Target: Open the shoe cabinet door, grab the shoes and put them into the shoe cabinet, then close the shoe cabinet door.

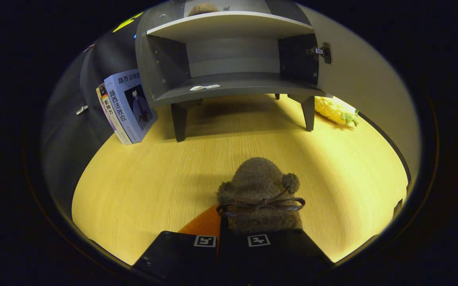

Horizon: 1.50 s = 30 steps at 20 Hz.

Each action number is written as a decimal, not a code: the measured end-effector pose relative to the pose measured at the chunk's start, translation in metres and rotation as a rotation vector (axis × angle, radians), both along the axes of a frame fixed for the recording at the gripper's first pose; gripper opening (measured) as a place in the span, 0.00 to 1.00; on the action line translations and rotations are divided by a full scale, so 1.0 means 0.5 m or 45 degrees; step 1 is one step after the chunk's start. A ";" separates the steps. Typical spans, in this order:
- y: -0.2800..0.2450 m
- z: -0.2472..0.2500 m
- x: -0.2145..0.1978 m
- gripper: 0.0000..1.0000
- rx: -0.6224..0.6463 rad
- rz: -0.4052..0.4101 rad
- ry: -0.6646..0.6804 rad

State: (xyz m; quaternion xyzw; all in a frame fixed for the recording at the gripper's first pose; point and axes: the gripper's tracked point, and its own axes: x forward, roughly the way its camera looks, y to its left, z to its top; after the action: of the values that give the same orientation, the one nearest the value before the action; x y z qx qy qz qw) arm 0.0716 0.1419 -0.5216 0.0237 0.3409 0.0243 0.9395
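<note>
Gripper (pixel 232 240) clamping shoe (pixel 259 194), books (pixel 127 106), open cabinet (pixel 233 85) beyond

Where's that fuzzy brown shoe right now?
In the gripper view the fuzzy brown shoe sits just ahead of the gripper, over the wooden table, in front of the open cabinet.

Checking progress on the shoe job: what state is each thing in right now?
Cabinet door: open, swung right.
Lower shelf: no shoe on it.
Upper shelf: holds a brown fuzzy thing.
Shoe: off the tabletop, held.
Gripper: shut on shoe.
Books: upright, leaning beside cabinet.
</note>
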 end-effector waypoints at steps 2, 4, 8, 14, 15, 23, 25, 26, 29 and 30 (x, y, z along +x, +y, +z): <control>-0.006 0.011 -0.004 0.06 -0.019 0.018 -0.004; -0.013 0.043 -0.013 0.06 -0.015 0.025 -0.013; -0.031 0.174 -0.025 0.06 0.017 0.029 -0.067; -0.048 0.439 -0.025 0.06 0.060 0.060 -0.155; -0.045 0.478 -0.016 0.06 0.067 0.075 -0.164; -0.023 0.747 0.167 0.07 0.104 0.132 -0.278; -0.025 0.800 0.250 0.07 0.091 0.104 -0.345; -0.027 0.821 0.291 0.07 0.085 0.097 -0.367; -0.027 0.838 0.401 0.07 0.056 0.082 -0.385; -0.027 0.839 0.439 0.07 0.049 0.078 -0.390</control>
State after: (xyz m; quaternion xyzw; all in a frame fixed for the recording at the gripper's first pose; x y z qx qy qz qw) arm 0.2910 0.1286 -0.1020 0.0273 0.1938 0.0626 0.9787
